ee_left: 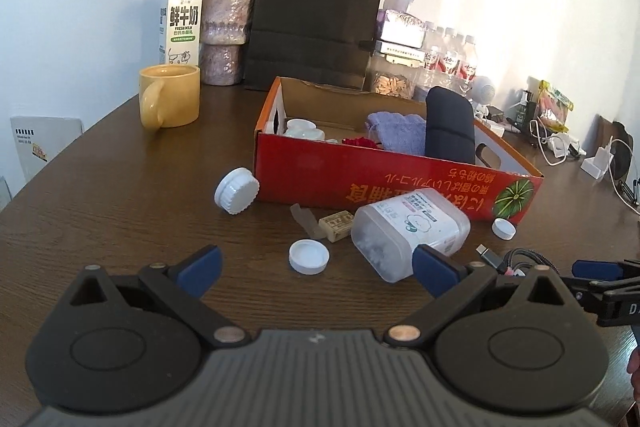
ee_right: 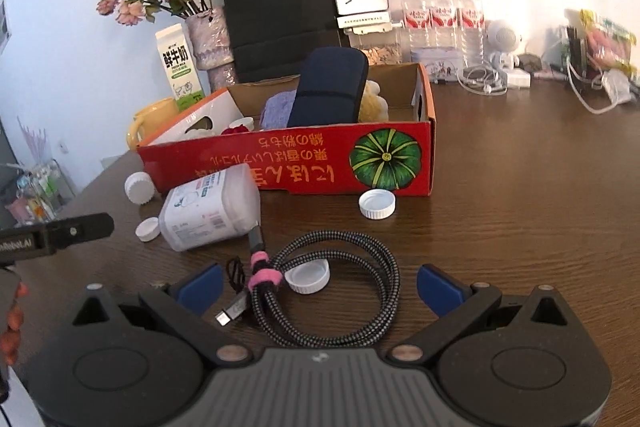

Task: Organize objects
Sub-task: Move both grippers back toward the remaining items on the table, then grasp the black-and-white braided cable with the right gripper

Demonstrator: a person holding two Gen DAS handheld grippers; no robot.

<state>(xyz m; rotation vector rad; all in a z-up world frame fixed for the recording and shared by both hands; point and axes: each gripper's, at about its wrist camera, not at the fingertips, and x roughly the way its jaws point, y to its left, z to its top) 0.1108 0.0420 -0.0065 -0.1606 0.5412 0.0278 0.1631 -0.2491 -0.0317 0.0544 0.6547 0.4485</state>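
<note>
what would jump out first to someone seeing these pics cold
The red cardboard box with a green pumpkin printed on it sits mid-table, a navy pouch standing inside. In front lie a tipped clear plastic jar, scattered white caps, and a coiled braided cable between the open right claw fingers.

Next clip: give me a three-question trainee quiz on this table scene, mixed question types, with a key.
1. True or false: the clear plastic jar stands upright inside the red cardboard box.
2. Multiple choice: what lies between the open fingers of the right gripper? A) the yellow mug B) a coiled braided cable C) the milk carton
3. Fill in: the dark blue case leans inside the ___.

Key:
1. False: it lies on its side on the table, in front of the box.
2. B: the coiled braided cable, with a white cap inside its loop.
3. red cardboard box.
</note>
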